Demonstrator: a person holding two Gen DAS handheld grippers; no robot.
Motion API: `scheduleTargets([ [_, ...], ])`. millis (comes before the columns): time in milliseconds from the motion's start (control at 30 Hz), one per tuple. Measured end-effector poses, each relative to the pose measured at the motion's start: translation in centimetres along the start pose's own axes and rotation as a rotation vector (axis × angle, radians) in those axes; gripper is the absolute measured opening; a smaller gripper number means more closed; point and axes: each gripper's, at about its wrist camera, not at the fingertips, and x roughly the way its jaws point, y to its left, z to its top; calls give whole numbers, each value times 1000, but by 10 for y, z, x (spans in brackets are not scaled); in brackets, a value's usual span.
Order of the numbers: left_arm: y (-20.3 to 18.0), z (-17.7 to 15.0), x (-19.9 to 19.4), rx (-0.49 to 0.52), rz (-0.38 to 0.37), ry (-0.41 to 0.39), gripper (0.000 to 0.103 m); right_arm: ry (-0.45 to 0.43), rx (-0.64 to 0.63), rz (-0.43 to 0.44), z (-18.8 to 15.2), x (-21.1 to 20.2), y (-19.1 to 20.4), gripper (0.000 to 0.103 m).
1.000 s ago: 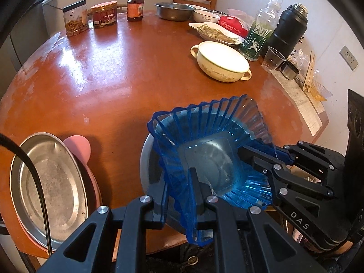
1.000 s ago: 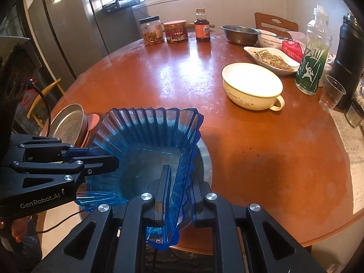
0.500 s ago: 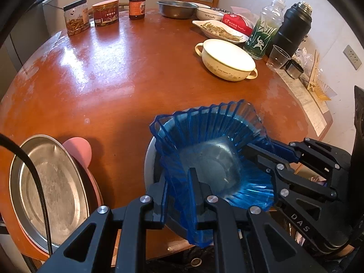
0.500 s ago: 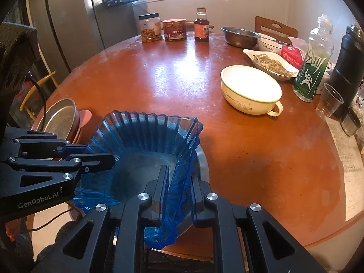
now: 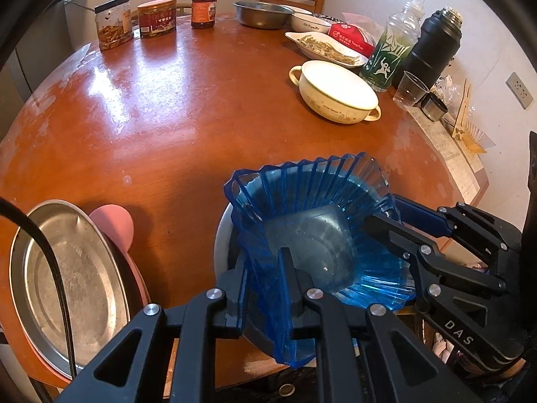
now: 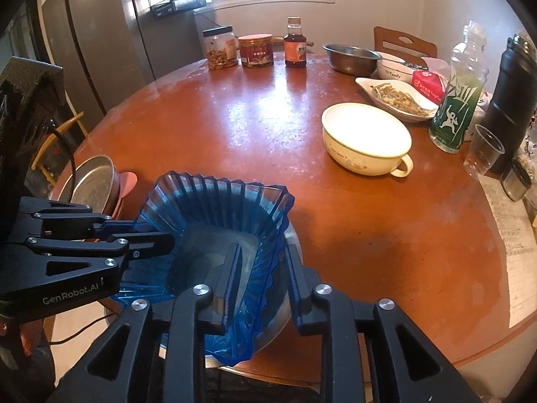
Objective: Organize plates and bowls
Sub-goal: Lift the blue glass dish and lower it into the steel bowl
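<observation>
The blue fluted bowl is gripped at its near wall by the left gripper, one finger inside and one outside. The opposite wall is straddled by the right gripper, but its outer finger stands apart from the plastic, so that grip appears loosened. Beneath the blue bowl, a steel bowl is seen at the near edge of the round table. To the left of the left gripper, a steel plate is stacked on a pink plate. Well ahead, a cream two-handled bowl is seen.
</observation>
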Motion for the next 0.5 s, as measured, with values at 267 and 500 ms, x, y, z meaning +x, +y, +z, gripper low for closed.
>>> scheduleTargets([
  [267, 3, 0, -1, -12, -15, -1, 16, -2, 16, -2, -2, -1, -5, 29],
  [500, 5, 1, -4, -23, -26, -10, 16, -5, 19, -5, -1, 0, -7, 30],
])
